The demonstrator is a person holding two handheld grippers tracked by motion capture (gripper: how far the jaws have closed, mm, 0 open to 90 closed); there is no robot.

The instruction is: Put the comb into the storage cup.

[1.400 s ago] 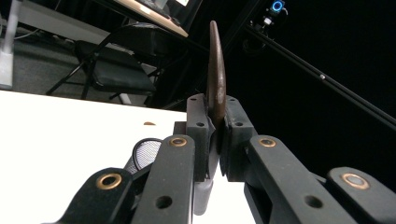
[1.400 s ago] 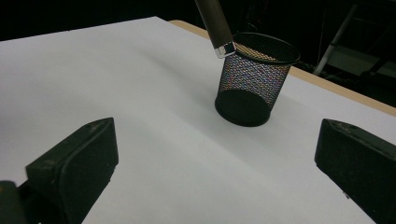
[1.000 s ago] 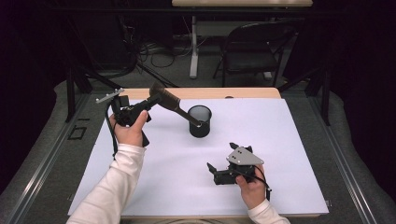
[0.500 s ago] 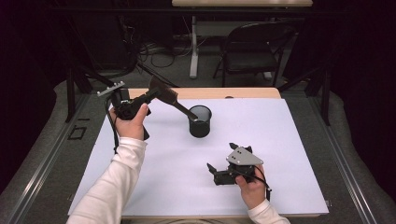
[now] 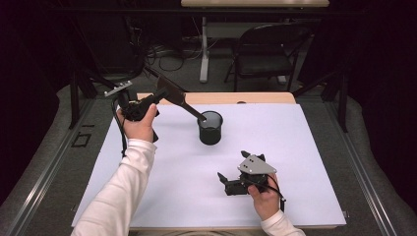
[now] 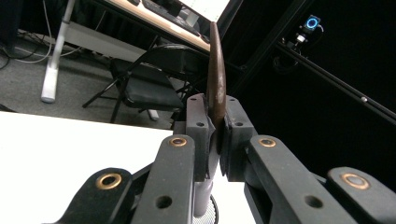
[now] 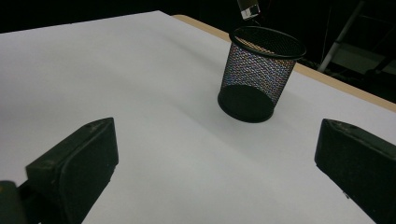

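I have the left tool (image 5: 156,100) clamped on the spatula (image 5: 179,101); its handle end dips into the mesh cup (image 5: 210,128) — next I lower and release; right tool (image 5: 231,181) waits wide near the cup.

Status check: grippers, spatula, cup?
Left gripper shut on spatula, handle end over mesh cup. Right gripper open, resting on table. Nothing in the way.
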